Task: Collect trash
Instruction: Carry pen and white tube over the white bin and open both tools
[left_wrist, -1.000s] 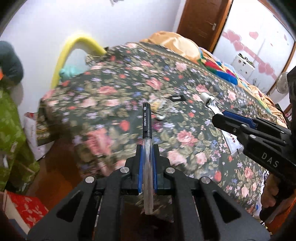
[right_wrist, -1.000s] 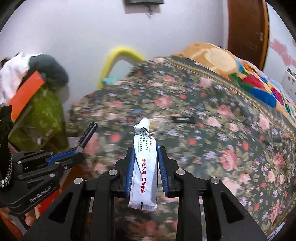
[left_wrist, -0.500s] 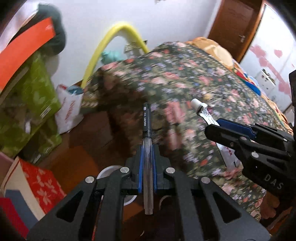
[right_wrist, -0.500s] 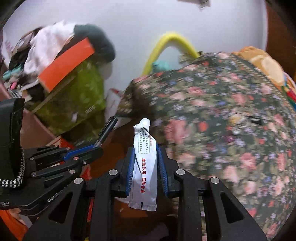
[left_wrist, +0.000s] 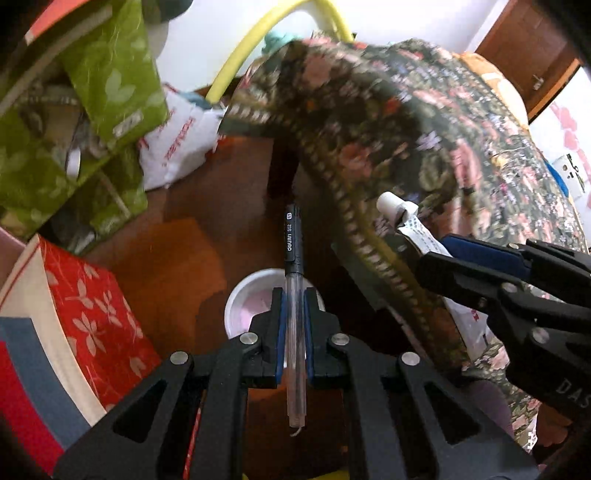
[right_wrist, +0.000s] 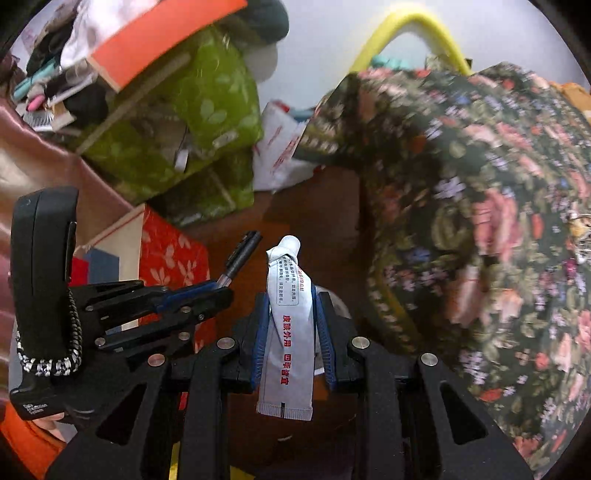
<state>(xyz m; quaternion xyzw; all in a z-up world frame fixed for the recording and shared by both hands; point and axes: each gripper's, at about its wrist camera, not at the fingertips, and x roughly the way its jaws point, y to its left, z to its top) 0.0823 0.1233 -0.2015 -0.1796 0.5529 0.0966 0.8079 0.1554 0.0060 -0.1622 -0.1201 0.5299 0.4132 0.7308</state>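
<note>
Clamping a clear-barrelled black-capped pen, your left gripper hangs directly above the round white bin at lower centre; your right gripper grips the crimped white ointment tube, bin rim just beyond its jaws.

The pen has a clear, glossy plastic barrel. The floor is polished wood; the bedspread is matt flowered cloth.
</note>
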